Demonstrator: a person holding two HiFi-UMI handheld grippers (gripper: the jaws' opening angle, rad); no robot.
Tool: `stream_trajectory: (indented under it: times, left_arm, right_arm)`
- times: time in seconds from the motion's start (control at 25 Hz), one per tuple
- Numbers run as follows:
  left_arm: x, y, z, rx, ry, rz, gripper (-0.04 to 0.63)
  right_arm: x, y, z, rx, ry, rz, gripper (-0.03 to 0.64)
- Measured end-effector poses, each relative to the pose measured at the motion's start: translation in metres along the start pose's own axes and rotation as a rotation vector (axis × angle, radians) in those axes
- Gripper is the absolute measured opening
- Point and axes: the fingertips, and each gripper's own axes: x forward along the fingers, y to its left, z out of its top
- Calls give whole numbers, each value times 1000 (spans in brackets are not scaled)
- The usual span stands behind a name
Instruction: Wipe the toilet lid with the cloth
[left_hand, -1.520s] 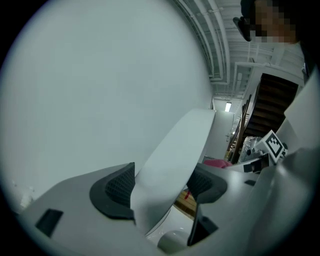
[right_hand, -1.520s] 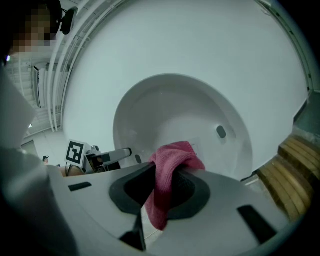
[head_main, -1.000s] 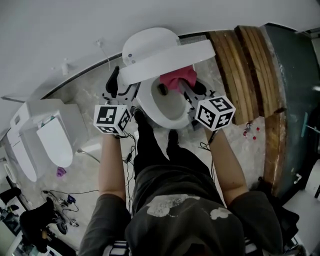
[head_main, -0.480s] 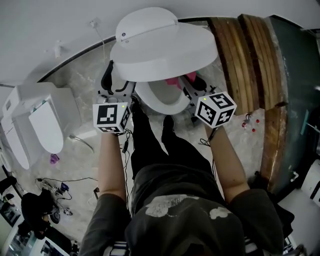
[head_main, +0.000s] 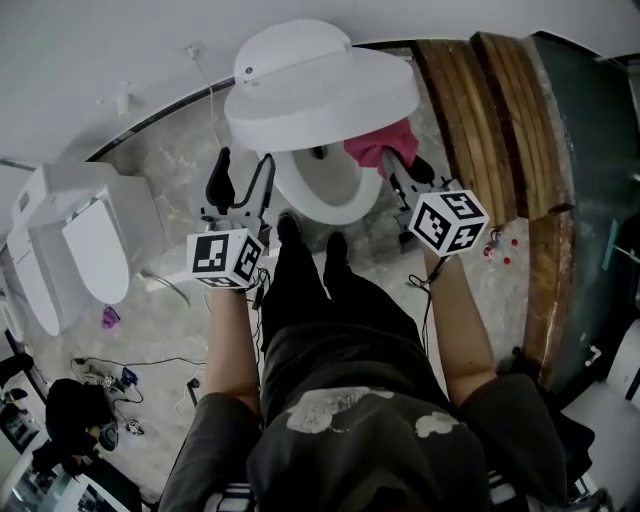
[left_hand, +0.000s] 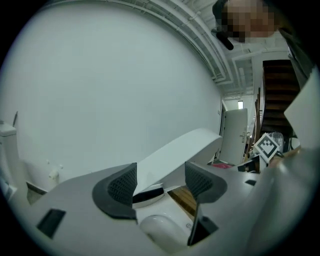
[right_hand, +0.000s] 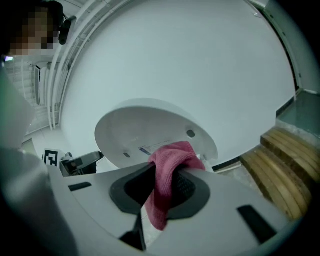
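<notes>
Grips the pink cloth (right_hand: 167, 175) tight in the right gripper (right_hand: 162, 187), with 1 fold bunched above the jaws and a tail hanging below them. Meets the toilet lid (right_hand: 150, 130) just ahead of that cloth and a little above, half raised on its rear hinge, tilted, underside with its 2 dark bumpers turned toward the right gripper. In the head view, puts the cloth (head_main: 380, 145) just beside the right front edge of the lid (head_main: 320, 95), over the rim of the toilet bowl (head_main: 325, 185); cannot tell whether touching. Runs the lid's long axis front to back, away from the person.

Leaves the left gripper (head_main: 243, 175) lower and to the left of the bowl, clear of the lid, jaws apart and clasping nothing; in the left gripper view, only lines the lid's edge (left_hand: 175, 155) up beyond the gap. Sets both forearms forward and roughly parallel, right reaching further in.

Judging from this, favours the right gripper: nearer, loaded with cloth, needing a short push up and forward onto the underside.
</notes>
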Motion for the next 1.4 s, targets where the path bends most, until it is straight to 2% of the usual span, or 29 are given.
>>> stream_trajectory:
  times: [0.12, 0.2, 0.32, 0.44, 0.68, 0.88, 1.08, 1.28, 1.4]
  left_arm:
    - [-16, -4, 23, -47, -20, -24, 321]
    - [-17, -4, 44, -51, -39, -47, 321]
    - [2, -4, 70, -4, -51, -87, 319]
    - [29, 0, 74, 38, -26, -95, 318]
    - [56, -4, 43, 22, 67, -83, 318]
    - [45, 0, 28, -13, 76, -5, 312]
    - [29, -8, 3, -30, 76, 72, 220]
    - [13, -21, -26, -71, 90, 138, 196]
    - [6, -28, -51, -66, 126, 151, 189]
  right_arm:
    - [-16, -5, 3, 15, -17, -45, 55]
    - [-26, -6, 8, 23, -32, -75, 55]
    - [-38, -7, 18, 17, -56, -117, 55]
    - [-47, -8, 24, 0, -70, -157, 55]
    - [-69, -22, 30, 31, -117, -209, 55]
    - [-78, -35, 28, 38, -109, -206, 55]
    - [-81, -50, 24, 19, -94, -177, 55]
    - [-96, -67, 23, 16, -101, -187, 55]
    - [-100, -74, 18, 13, -105, -177, 55]
